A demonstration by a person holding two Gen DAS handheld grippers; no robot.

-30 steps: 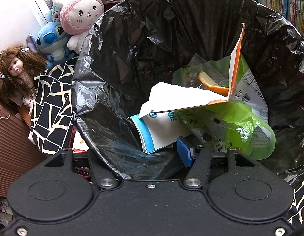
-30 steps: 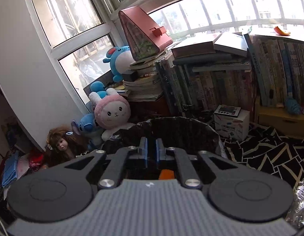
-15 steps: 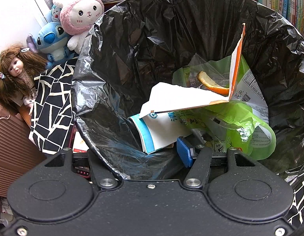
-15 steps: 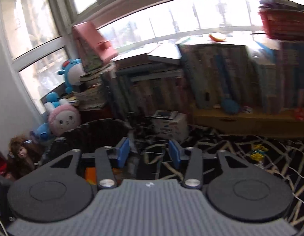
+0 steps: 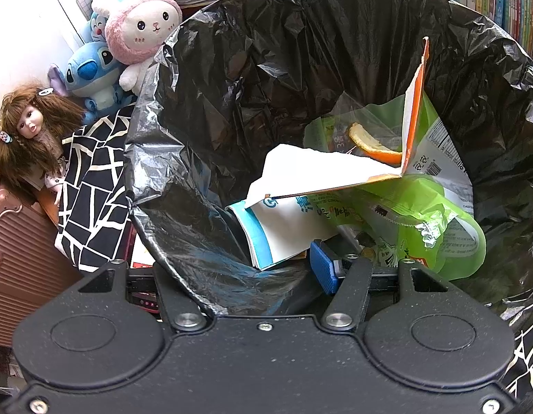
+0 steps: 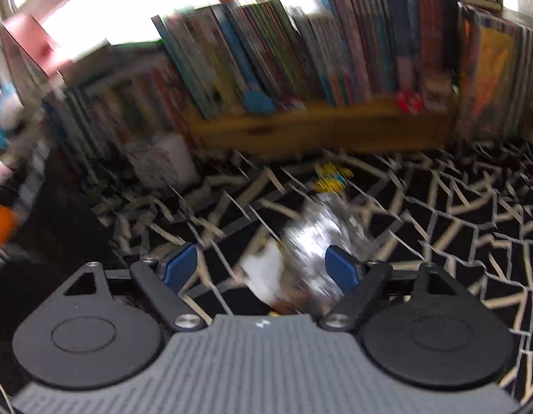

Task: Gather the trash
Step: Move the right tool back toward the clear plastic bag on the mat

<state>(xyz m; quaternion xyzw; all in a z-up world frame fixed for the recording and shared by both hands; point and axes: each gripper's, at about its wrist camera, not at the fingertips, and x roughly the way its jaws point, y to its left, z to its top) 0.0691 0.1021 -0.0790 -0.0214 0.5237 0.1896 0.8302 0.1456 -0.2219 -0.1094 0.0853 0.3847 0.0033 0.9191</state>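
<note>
1. Left wrist view: the left gripper (image 5: pixel 263 269) sits at the bottom of the frame, straddling the near rim of a black plastic bin liner (image 5: pixel 204 110) that fills the centre and right.
2. One blue-padded finger (image 5: pixel 323 270) shows inside the liner; the other is hidden behind the liner's rim, so I cannot tell whether the fingers actually pinch it.
3. Inside the liner, right of centre, lies trash: a white and blue carton (image 5: pixel 283 231), a torn white card with an orange edge (image 5: pixel 339 169) standing partly upright, a curl of orange peel (image 5: pixel 370 143) behind it, and a crumpled green snack wrapper (image 5: pixel 435 214) at the right.
4. Upper left of the frame: a pink and white plush rabbit (image 5: pixel 142 31), a blue plush toy (image 5: pixel 90 72) beside it, and a brown-haired doll (image 5: pixel 28 127) at the left edge.
5. Right wrist view, heavily blurred: the right gripper (image 6: pixel 261 265) is at the bottom with its two blue fingers spread wide apart, holding nothing.
6. Just beyond the fingers, centre frame, a shiny silver crumpled wrapper (image 6: pixel 321 238) lies on a black floor covering with cream lines (image 6: pixel 456 214); a white scrap touches its lower left.
7. Across the top runs a wooden shelf of upright books (image 6: pixel 301 55).
</note>
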